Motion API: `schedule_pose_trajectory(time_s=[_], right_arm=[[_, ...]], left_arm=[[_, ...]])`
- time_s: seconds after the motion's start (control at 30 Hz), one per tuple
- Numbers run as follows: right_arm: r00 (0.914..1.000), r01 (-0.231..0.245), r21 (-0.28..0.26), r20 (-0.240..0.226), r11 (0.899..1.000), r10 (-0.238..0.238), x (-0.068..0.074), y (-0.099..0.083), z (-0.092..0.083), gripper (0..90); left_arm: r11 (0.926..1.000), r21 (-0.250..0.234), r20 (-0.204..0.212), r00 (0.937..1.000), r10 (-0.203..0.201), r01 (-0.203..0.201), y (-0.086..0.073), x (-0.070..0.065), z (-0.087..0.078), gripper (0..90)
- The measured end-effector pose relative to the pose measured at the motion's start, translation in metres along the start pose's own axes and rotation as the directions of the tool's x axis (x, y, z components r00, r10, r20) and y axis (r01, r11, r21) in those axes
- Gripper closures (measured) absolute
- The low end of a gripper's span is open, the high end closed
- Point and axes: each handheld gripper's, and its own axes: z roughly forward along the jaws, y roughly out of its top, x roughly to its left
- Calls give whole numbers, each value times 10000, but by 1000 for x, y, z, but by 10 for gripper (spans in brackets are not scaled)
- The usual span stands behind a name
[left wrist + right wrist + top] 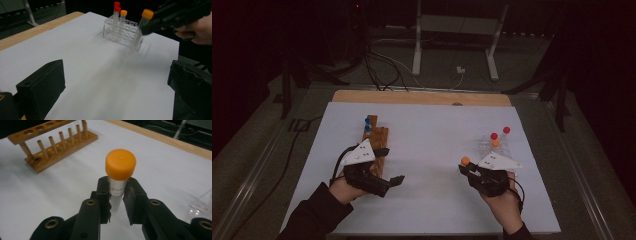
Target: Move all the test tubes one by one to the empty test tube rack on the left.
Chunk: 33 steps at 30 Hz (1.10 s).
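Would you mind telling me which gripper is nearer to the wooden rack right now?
Left. The left gripper sits just beside the wooden rack at the sheet's left side, jaws open. The right gripper is far across, shut on an orange-capped tube.

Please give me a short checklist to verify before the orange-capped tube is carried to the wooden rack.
1. Right gripper shut on the orange-capped tube, just below the cap: ok.
2. Tube lifted out of the clear rack: ok.
3. Wooden rack has free holes: ok.
4. White sheet between the racks free of obstacles: ok.
5. Left gripper open, holding nothing: ok.
6. Cap tight on the tube: cannot tell.
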Motion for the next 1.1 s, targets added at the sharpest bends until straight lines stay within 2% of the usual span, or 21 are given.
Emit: schedule_pose_trajectory(time_s=[0.27,0.43,0.5,0.6,0.77,1.1], right_arm=[[9980,407,176,-492,9990,-398,15,1,8,749],[9960,564,203,-710,9982,-548,22,1,11,749],[9954,535,219,-806,9983,-516,24,2,12,749],[9945,572,189,-893,9982,-553,26,2,12,749],[9936,613,217,-964,9979,-589,28,2,13,749],[9926,627,215,-1053,9978,-601,29,2,13,749]], left_arm=[[9996,42,318,9991,279,-280,20,-9,20,39],[9991,-33,452,9981,421,-420,32,-18,36,88],[9986,-94,577,9969,532,-527,35,-22,43,159],[9975,-44,733,9948,712,-711,40,-28,53,201],[9969,-60,1021,9917,782,-780,45,-34,67,277],[9947,-4,1363,9854,1018,-1027,45,-44,88,463]])
